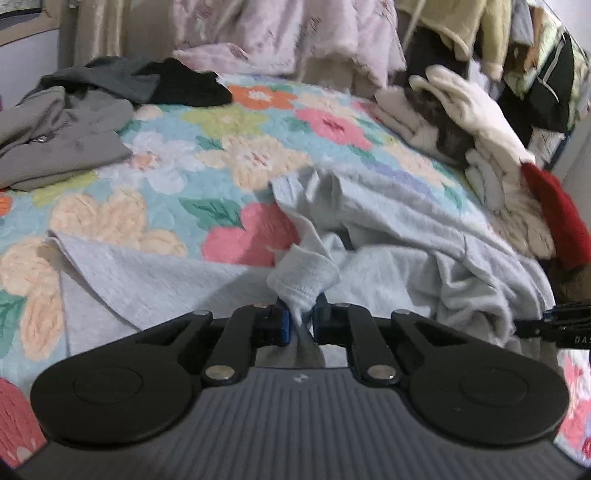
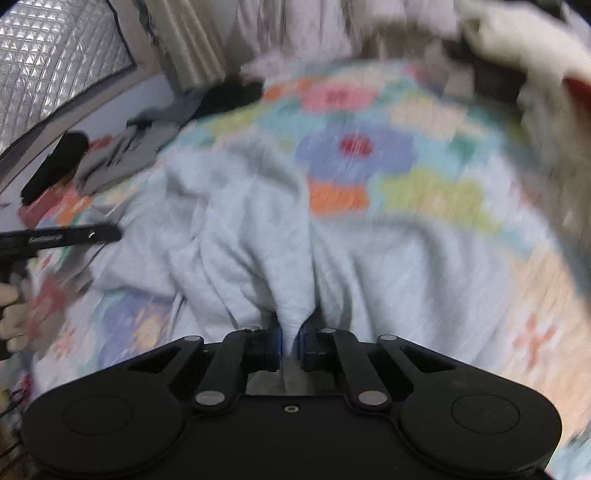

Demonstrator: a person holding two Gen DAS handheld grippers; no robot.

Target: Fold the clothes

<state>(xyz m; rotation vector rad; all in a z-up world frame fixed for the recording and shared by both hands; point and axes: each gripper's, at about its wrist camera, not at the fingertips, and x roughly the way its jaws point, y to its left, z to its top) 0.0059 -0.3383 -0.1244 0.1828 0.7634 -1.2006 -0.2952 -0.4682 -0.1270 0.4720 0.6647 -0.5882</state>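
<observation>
A light grey garment (image 1: 388,236) lies crumpled on a flowered bedspread (image 1: 229,147). My left gripper (image 1: 301,319) is shut on a bunched edge of the garment, with a fold of cloth standing up between its blue pads. In the blurred right wrist view the same light grey garment (image 2: 258,229) spreads ahead, and my right gripper (image 2: 291,338) is shut on a pinch of its fabric. The right gripper's tip (image 1: 565,321) shows at the right edge of the left wrist view. The left gripper's body (image 2: 59,238) shows at the left of the right wrist view.
A grey garment (image 1: 55,136) and a black one (image 1: 188,83) lie at the far left of the bed. White and dark clothes (image 1: 458,122) and a red item (image 1: 554,214) pile up at the right. A pink quilt (image 1: 280,33) heaps at the back. A hand (image 2: 11,314) shows.
</observation>
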